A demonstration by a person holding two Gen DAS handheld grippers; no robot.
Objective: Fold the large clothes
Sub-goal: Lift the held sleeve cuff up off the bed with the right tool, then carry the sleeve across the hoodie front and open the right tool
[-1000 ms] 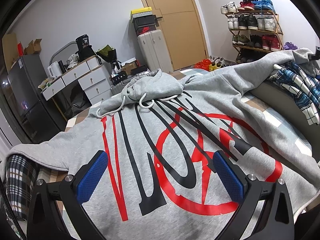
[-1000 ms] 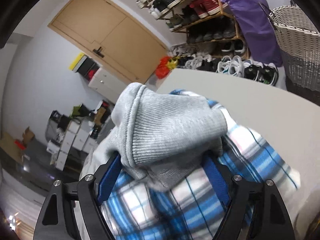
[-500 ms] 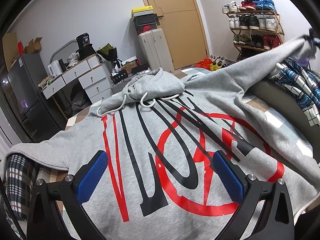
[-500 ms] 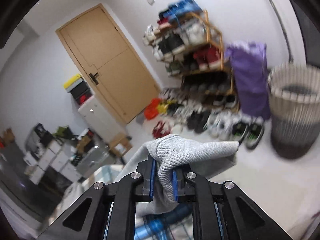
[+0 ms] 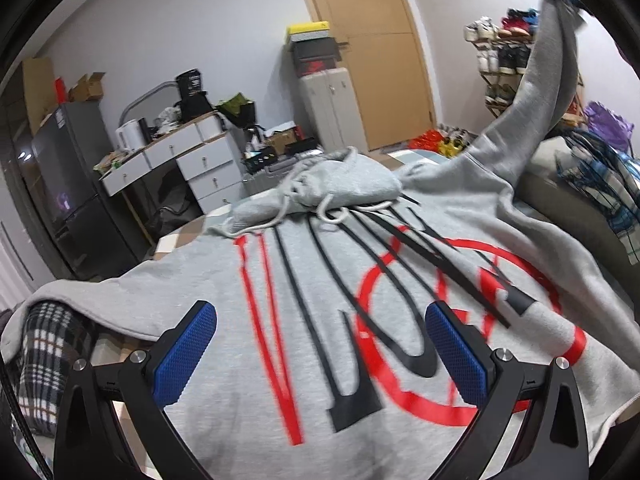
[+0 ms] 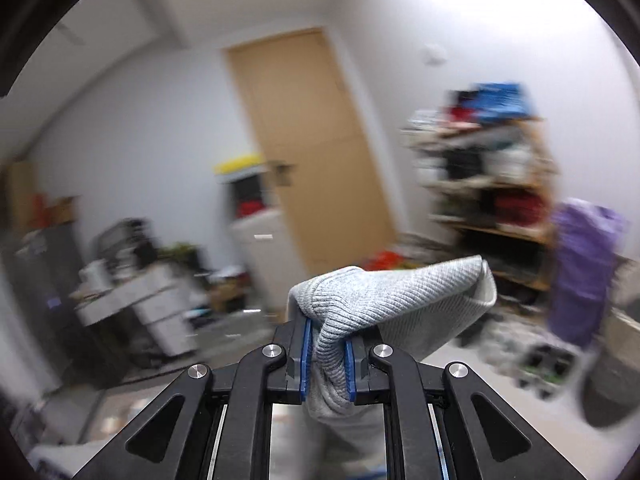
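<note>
Left wrist view: my left tongs point(image 5: 320, 344) hang with jaws wide apart over the hoodie point(image 5: 320, 312), holding nothing. The hoodie lies front up across the bed point(image 5: 176, 240), hood point(image 5: 344, 184) bunched at the far end with its drawcords loose. At the left, one sleeve point(image 5: 80, 300) drapes over a checked blanket point(image 5: 44, 356). At the right, the other sleeve point(image 5: 540, 92) rises steeply off the bed towards the top corner, past a blue plaid shirt point(image 5: 600, 184).

Right wrist view: my right tongs point(image 6: 327, 356) are clamped on the ribbed cuff point(image 6: 384, 304) of that raised sleeve, the knit pinched between the blue pads, the rest sagging below.

I judge this cloth thick, soft and fairly heavy: it will drape and drag, not slip, and the body may shift if I pull the sleeve hard. The cuff is a sound hold, being doubled and ribbed. For the body I would take the hem or a shoulder seam, where the layers are thick, and avoid the printed area, which may crease stiffly.
</note>
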